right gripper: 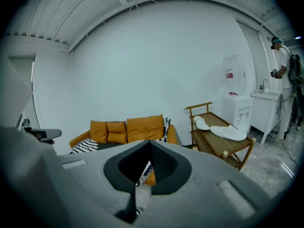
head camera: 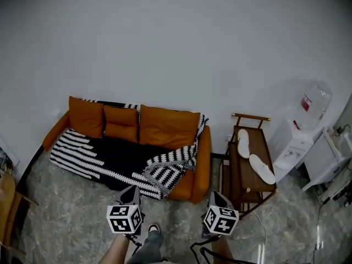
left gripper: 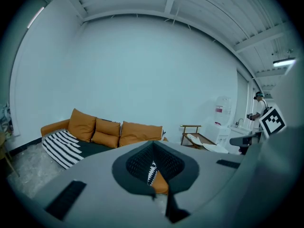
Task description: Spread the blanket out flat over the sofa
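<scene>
A plain white wall [head camera: 176,48] fills twelve o'clock; grey mottled floor [head camera: 66,213] lies at six. An orange sofa [head camera: 202,159] stands at eight o'clock, a wooden trolley [head camera: 247,180] at four, a water dispenser [head camera: 294,144] at three. A ceiling strip lamp [left gripper: 284,61] glows.

No legible text in any view — the red label [head camera: 307,102] on the water bottle [head camera: 319,94] is too small to read.

Overhead plus low views (sofa [head camera: 202,159] shared)
</scene>
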